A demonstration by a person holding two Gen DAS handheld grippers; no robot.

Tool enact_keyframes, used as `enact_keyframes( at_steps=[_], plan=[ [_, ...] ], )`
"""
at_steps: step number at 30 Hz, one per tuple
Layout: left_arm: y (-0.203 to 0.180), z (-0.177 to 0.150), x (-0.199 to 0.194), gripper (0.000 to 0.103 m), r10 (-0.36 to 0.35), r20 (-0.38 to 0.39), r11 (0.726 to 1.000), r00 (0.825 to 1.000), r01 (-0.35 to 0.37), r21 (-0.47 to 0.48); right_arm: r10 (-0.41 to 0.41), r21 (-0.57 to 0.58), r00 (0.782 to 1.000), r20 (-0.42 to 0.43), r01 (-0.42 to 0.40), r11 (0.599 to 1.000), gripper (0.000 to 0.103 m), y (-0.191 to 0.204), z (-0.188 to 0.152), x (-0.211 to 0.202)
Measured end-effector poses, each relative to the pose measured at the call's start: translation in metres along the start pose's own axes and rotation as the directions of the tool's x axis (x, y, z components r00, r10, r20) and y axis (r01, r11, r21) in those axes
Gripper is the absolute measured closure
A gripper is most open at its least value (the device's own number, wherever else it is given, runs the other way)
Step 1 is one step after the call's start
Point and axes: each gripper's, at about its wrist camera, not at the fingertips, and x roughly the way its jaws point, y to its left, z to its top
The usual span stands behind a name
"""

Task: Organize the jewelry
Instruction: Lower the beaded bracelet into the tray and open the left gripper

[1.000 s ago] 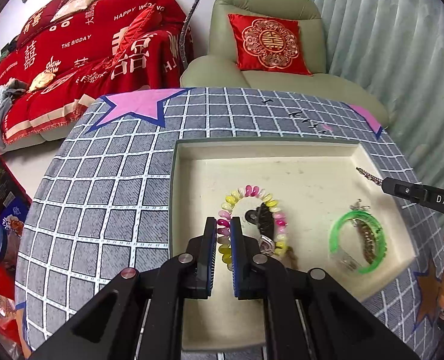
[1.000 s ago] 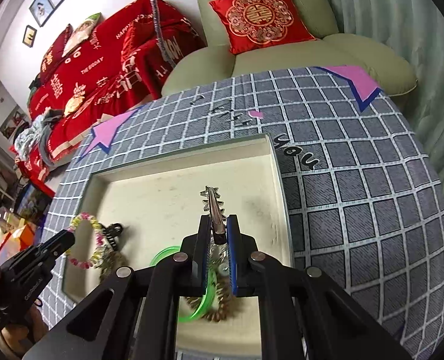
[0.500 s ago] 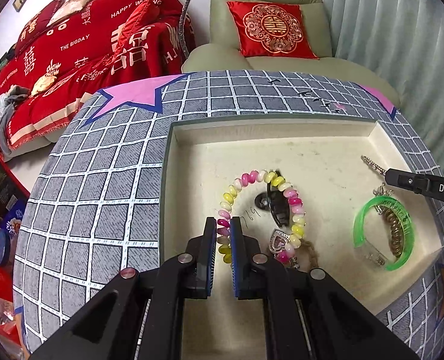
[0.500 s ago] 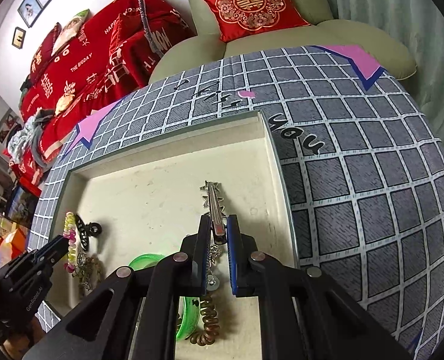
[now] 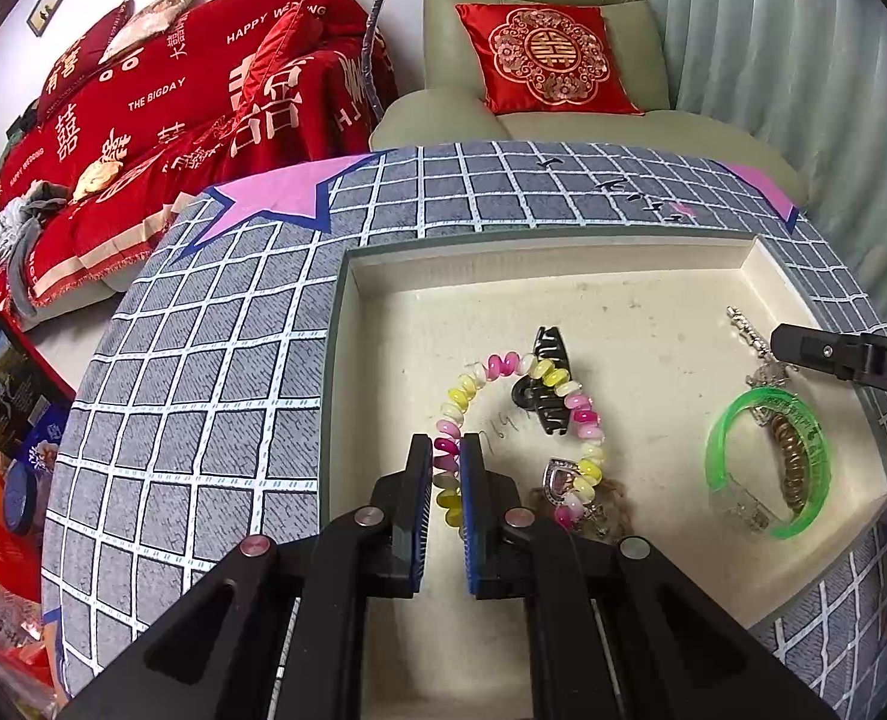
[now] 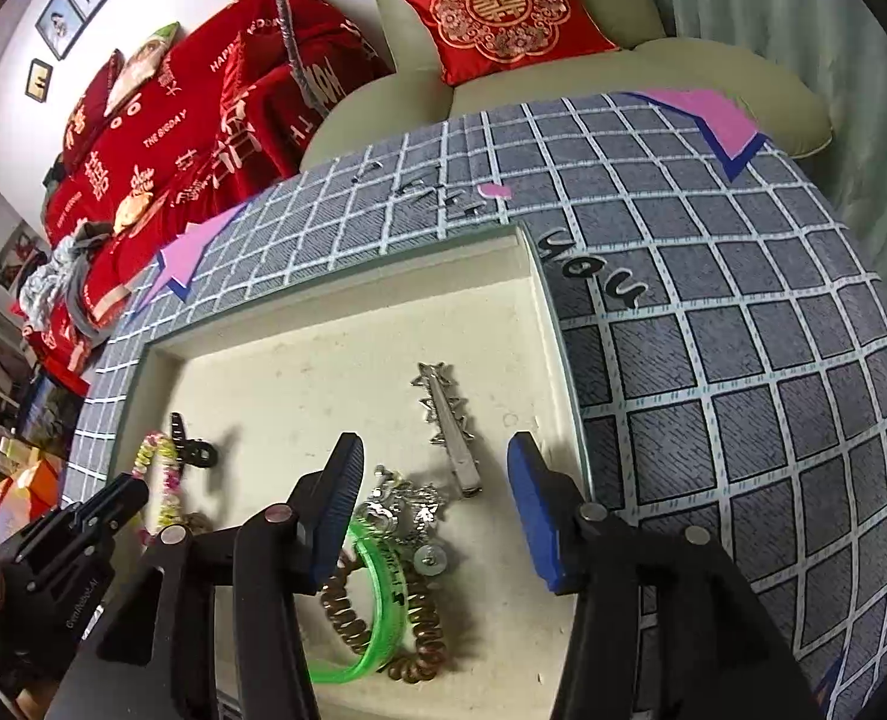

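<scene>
- The right gripper [image 6: 434, 516] has just been opening, and the silver hair clip [image 6: 451, 429] lies free in the tray [image 6: 347, 300], its long axis pointing away between the jaws.
- The left gripper [image 5: 445, 504] is clamped on the beaded bracelet [image 5: 563, 387].

The far half of the cream tray [image 5: 563, 300] floor lies bare from my ten o'clock round to two o'clock, and either of my grippers could pass there. Its low walls ring that space. Straight ahead of my left gripper [image 5: 445, 468] the beaded coil bracelet [image 5: 521, 420] and the black claw clip [image 5: 542, 384] block the twelve and one o'clock line, with a silver heart charm [image 5: 563, 480] at three. Between my right gripper's [image 6: 434, 474] parted fingers the star hair clip [image 6: 449, 420] lies at twelve. At six and seven o'clock a silver chain [image 6: 401, 504], green bangle [image 6: 377, 600] and bronze coil [image 6: 419, 630] crowd the floor. The checked cloth [image 6: 743, 390] at three o'clock is bare.
</scene>
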Motion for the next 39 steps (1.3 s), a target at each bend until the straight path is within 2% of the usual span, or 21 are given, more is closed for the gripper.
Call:
enact_keyframes(
  at_steps=[14,23,27,33,35,36,37,39],
  plan=[
    [-0.001,-0.002,-0.025,0.086,0.004,0.024,1.000,1.000,-0.004,-0.009,0.032,-0.024,0.999,0.006,-0.032,0.999,0.040,0.016,-0.009,-0.024],
    [-0.007,-0.004,-0.023,0.086,-0.009,-0.004,1.000,1.000,0.009,-0.004,0.010,-0.033,1.000,-0.009,-0.010,0.999,0.040,0.017,-0.016,-0.032],
    [-0.012,-0.006,-0.026,0.086,-0.010,-0.015,1.000,1.000,0.011,0.027,-0.008,-0.051,1.000,-0.009,0.007,0.999,0.040,0.020,-0.019,-0.035],
    [-0.012,-0.005,-0.033,0.084,-0.025,-0.008,0.999,1.000,0.025,0.021,-0.012,-0.053,1.000,-0.007,0.011,0.999,0.040,0.021,-0.021,-0.043],
    [-0.013,-0.005,-0.036,0.021,-0.018,0.001,1.000,1.000,0.018,0.015,-0.011,-0.056,1.000,-0.002,0.011,0.998,0.040,0.021,-0.022,-0.047],
    [-0.012,-0.005,-0.040,0.000,0.005,0.033,1.000,0.999,-0.005,0.004,-0.012,-0.057,1.000,0.001,0.012,0.998,0.040,0.020,-0.022,-0.048],
    [-0.013,-0.005,-0.045,0.000,0.019,0.062,1.000,0.998,-0.019,0.009,-0.013,-0.056,1.000,0.003,0.013,0.998,0.040,0.019,-0.023,-0.050],
    [-0.015,-0.004,-0.046,0.000,0.006,0.064,1.000,0.998,-0.008,0.024,-0.013,-0.052,1.000,0.007,0.013,0.999,0.040,0.017,-0.023,-0.052]
  ],
)
